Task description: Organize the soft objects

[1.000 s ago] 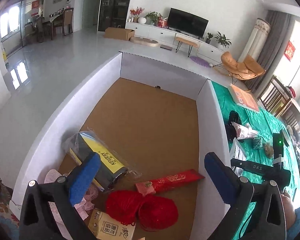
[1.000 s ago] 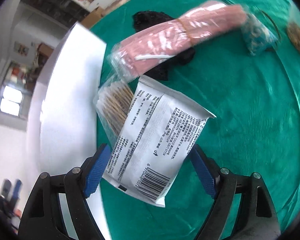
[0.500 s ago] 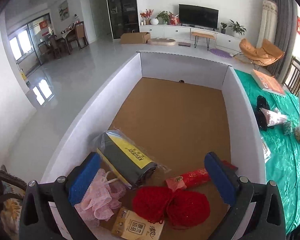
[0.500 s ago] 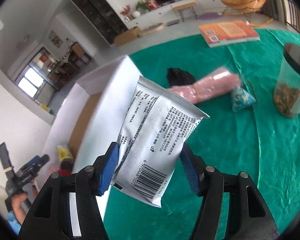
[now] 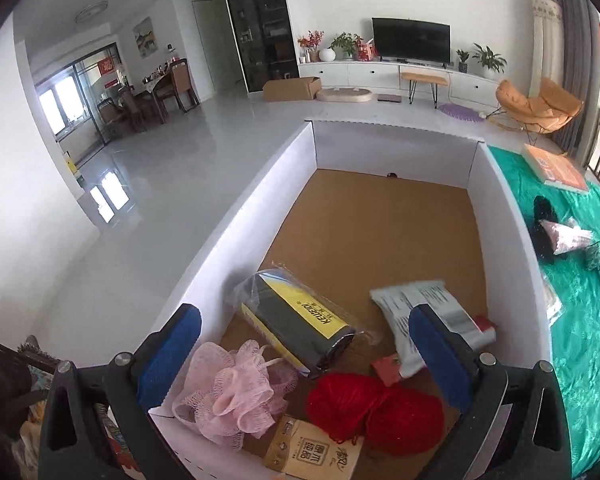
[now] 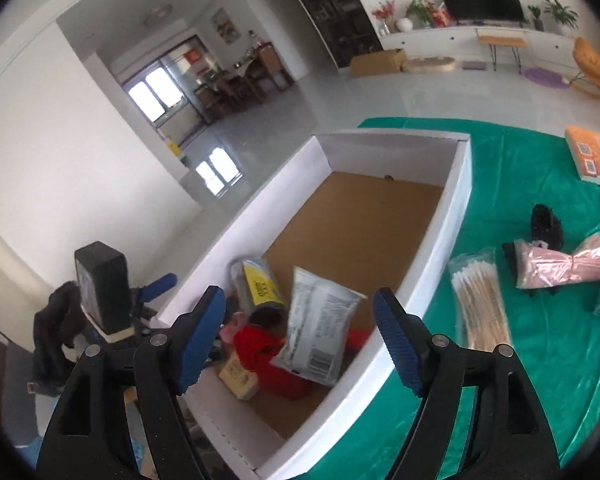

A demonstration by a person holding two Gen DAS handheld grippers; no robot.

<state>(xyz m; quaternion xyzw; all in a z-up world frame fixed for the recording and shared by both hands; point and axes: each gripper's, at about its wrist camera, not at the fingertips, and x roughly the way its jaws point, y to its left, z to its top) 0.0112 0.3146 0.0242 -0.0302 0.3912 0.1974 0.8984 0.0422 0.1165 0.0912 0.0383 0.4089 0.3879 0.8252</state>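
Note:
A white-walled box [image 6: 432,280] with a brown floor stands on the green cloth. My right gripper [image 6: 296,312] hovers above its near end. Its jaws are opening, and the pads touch nothing. Below them a white printed packet [image 6: 320,332] tips loose into the box, leaning on the red yarn [image 6: 260,348]. From the left wrist, the packet [image 5: 424,312] lies beside a black and yellow bagged roll [image 5: 296,320]. My left gripper [image 5: 304,320] is open and empty over the box's near end. Under it sit a pink bath pouf [image 5: 232,392], red yarn [image 5: 376,412] and a brown tissue pack [image 5: 312,456].
On the green cloth right of the box lie a bag of cotton swabs [image 6: 480,304], a pink wrapped packet [image 6: 560,264], a black bundle [image 6: 546,220] and an orange book [image 6: 596,156]. The far half of the box floor [image 5: 380,220] is bare.
My right gripper rose from the cloth with the white packet, swung over the box and let go; the packet now lies in the box. The left gripper only tilted.

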